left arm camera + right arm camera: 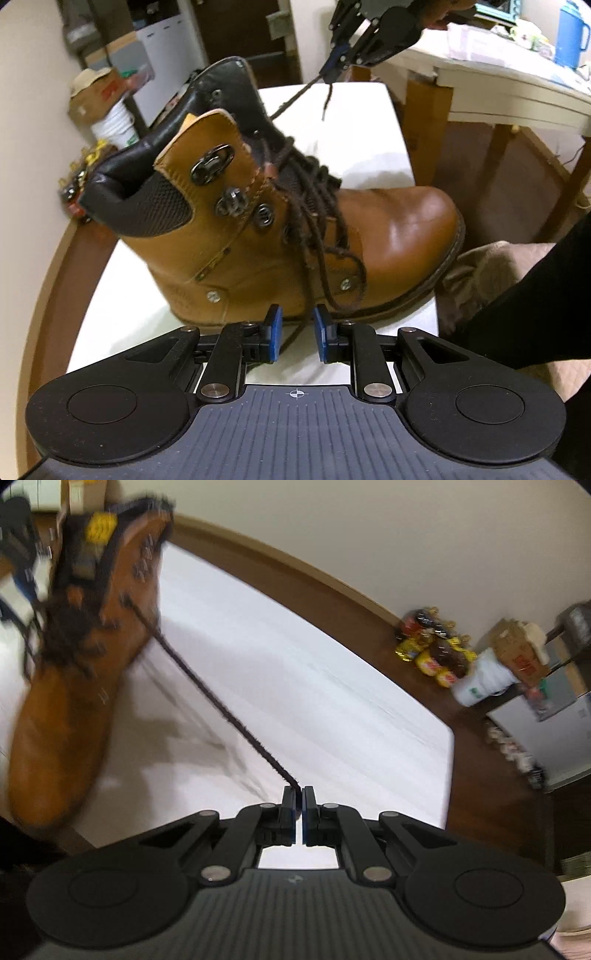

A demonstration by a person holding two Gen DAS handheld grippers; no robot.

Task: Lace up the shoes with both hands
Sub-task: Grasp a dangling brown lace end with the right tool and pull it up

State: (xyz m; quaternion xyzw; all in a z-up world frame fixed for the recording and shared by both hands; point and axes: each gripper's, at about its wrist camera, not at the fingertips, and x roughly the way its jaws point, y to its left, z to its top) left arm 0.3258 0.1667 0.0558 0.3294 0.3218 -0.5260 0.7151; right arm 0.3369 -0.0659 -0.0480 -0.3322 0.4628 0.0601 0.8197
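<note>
Two grippers are seen working on one tan leather boot (280, 229), which is stood on a white-topped surface (369, 122) with its toe toward the right of the left wrist view. The left gripper (297, 334) is held low at the near side of the boot, its blue pads (274, 332) spread apart; a dark brown lace (314, 236) is seen hanging down from the eyelets between them, with no pad pressed on it. Loose crossings of the same lace are draped over the tongue and the side of the boot. The right gripper (298, 805) is pressed together on a strand of the lace, which is drawn taut in a straight line (221, 709) from the upper hooks of the boot (74, 672) to the fingertips. In the left wrist view that gripper (334, 68) is seen above and behind the boot, with a short lace end left dangling beside it. A dark sleeve (535, 306) is visible at the right edge.
</note>
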